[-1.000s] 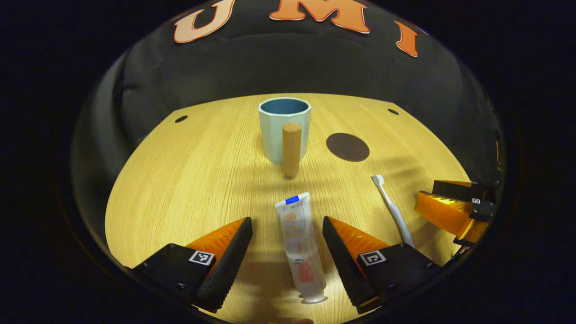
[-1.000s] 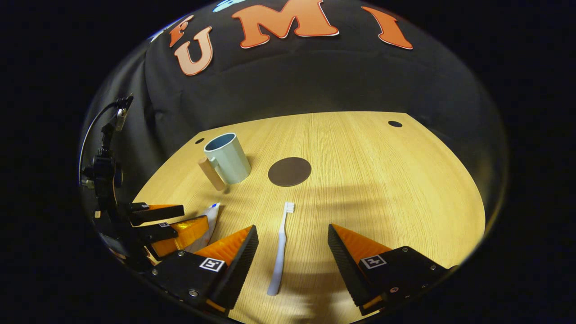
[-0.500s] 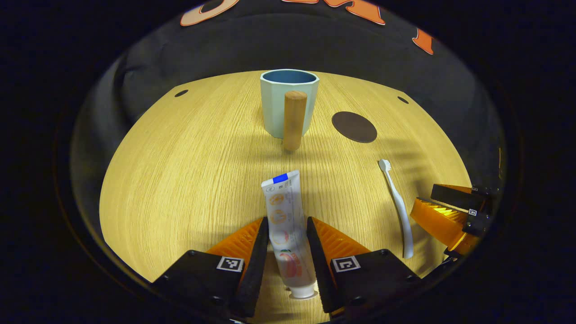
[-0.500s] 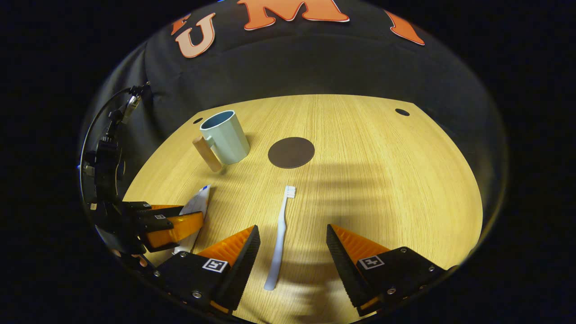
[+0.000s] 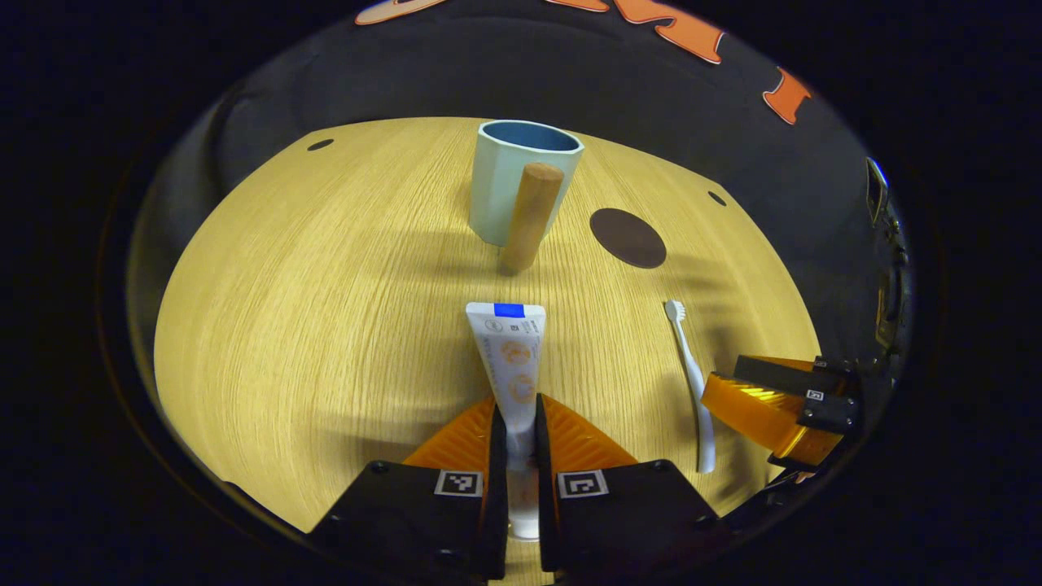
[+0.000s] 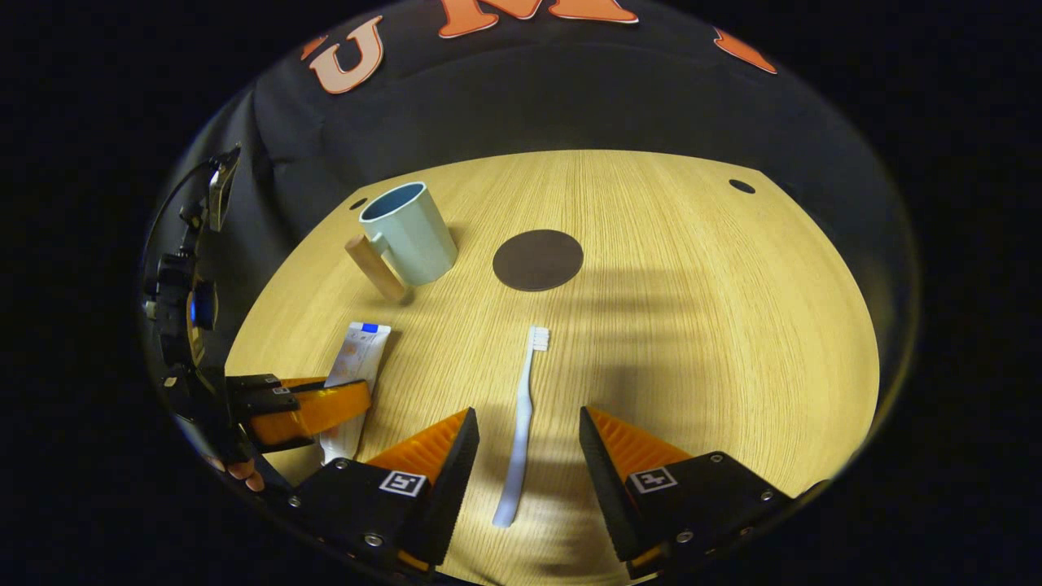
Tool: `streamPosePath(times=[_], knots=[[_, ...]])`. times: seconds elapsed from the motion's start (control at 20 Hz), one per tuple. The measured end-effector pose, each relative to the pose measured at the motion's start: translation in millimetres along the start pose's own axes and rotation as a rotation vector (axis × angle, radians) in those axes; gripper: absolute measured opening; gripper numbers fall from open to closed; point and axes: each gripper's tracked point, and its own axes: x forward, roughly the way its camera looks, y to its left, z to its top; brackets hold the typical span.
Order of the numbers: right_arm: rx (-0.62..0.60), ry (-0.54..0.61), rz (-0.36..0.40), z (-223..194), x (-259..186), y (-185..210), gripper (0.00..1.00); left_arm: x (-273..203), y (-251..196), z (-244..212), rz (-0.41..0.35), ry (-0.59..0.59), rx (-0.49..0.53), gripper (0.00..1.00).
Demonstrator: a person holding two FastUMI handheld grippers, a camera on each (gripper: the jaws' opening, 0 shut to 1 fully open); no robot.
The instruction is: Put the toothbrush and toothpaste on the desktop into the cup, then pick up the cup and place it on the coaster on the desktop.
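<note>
The left gripper (image 5: 516, 423) sits low over the near edge of the table, its two fingers drawn close together and both pressing the sides of the toothpaste tube (image 5: 511, 358) near its cap end; from the right gripper view it (image 6: 358, 399) appears at the near left, with fingertips of the person's hand (image 6: 240, 472) curled beneath its body. The right gripper (image 6: 527, 431) is low at the near side too, its fingers spread wide apart on either side of the toothbrush (image 6: 523, 423) handle, touching neither side of it.
</note>
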Motion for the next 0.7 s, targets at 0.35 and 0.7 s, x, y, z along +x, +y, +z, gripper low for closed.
streamPosePath(times=[0.35, 0.7], knots=[[-0.068, 0.077, -0.042, -10, 16, 1, 0.31, -6, 2, 16, 0.016, -0.076, 0.04, 0.2], [-0.052, 0.05, -0.055, -3, 17, -1, 0.05, -22, 3, 27, 0.003, -0.126, 0.049, 0.2]])
